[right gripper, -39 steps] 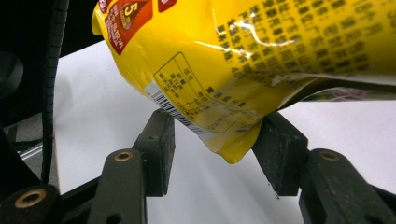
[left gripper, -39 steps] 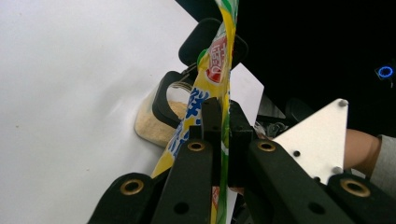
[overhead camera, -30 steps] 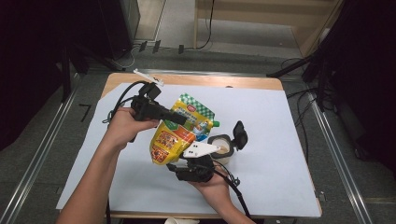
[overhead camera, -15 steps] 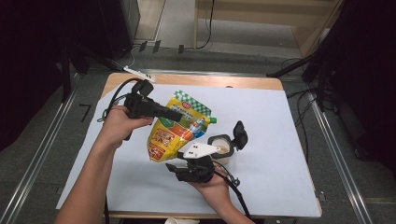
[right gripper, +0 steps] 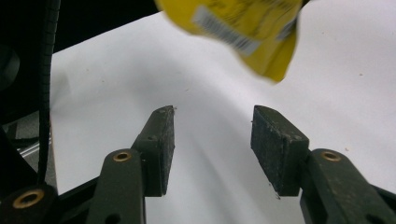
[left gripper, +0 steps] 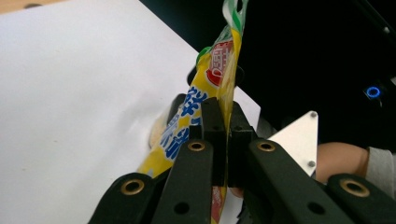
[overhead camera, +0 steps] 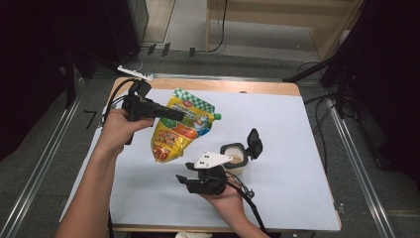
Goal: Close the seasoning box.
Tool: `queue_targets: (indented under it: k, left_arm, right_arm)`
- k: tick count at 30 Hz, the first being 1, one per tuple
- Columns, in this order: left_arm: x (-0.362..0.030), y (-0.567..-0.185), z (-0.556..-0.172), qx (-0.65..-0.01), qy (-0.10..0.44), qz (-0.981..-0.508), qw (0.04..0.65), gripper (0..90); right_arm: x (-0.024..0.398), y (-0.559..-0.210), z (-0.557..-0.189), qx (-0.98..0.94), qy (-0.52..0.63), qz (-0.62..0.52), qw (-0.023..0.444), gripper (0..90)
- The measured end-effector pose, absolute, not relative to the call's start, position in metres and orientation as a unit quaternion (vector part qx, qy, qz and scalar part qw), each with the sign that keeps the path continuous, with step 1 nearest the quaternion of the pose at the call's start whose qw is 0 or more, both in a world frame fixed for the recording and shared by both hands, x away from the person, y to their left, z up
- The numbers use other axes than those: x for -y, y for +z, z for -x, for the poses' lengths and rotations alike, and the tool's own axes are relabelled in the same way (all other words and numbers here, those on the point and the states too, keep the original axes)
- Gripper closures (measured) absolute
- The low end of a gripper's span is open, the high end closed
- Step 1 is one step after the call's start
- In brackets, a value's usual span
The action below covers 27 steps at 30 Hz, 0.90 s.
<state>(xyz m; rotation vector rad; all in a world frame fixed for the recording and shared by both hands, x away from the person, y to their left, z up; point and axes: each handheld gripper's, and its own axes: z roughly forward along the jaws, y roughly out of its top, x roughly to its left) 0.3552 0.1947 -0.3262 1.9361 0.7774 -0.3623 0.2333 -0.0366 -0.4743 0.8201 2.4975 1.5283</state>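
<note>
The left tool [overhead camera: 176,115] is clamped on a yellow pouch [overhead camera: 179,133], its jaws pinched tight on the flat bag just below the green-checked top, and holds it off the bench [overhead camera: 297,129] over the middle of the white sheet [overhead camera: 287,148] that covers most of the top. The pouch hangs slantwise, its green cap [overhead camera: 217,117] pointing toward the right edge and its lower corner toward the front. In the left tool view the pouch [left gripper: 205,116] stands edge-on between the closed jaws. Just right of the pouch's lower end, a small round cup [overhead camera: 234,158] stands on the sheet with its black hinged lid [overhead camera: 255,143] flipped open and upright at its far side; inside shows something pale, too small to tell. The right tool [overhead camera: 184,181] rests near the front edge, right beside the cup and below the pouch, its jaws apart with nothing between them; in its own view, bare sheet lies between the pads [right gripper: 161,147] and the pouch's corner [right gripper: 252,32] hangs above them. A wooden strip of the bench [overhead camera: 223,87] shows along the far edge.
</note>
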Motion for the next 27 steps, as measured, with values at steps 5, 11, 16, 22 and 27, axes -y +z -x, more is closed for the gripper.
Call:
queue_targets:
  k: [5,11,16,22,27]
  left_arm:
    - [-0.207,-0.337,-0.368,-0.349,-0.146,-0.779,0.5,90.0]
    - [-0.214,-0.35,-0.382,-0.365,-0.122,-0.773,0.503,90.0]
    - [-0.212,-0.362,-0.394,-0.374,-0.106,-0.775,0.498,90.0]
    - [-0.208,-0.372,-0.405,-0.377,-0.099,-0.772,0.503,90.0]
    - [-0.204,-0.381,-0.411,-0.381,-0.091,-0.77,0.504,90.0]
  right_arm:
    - [0.037,-0.476,-0.233,-0.822,0.499,-0.272,0.046,50.8]
    - [0.038,-0.478,-0.233,-0.823,0.494,-0.275,0.048,50.5]
    - [0.041,-0.479,-0.231,-0.823,0.492,-0.28,0.049,50.4]
    - [0.045,-0.48,-0.231,-0.82,0.491,-0.288,0.053,50.4]
    - [0.048,-0.481,-0.23,-0.819,0.49,-0.292,0.057,50.4]
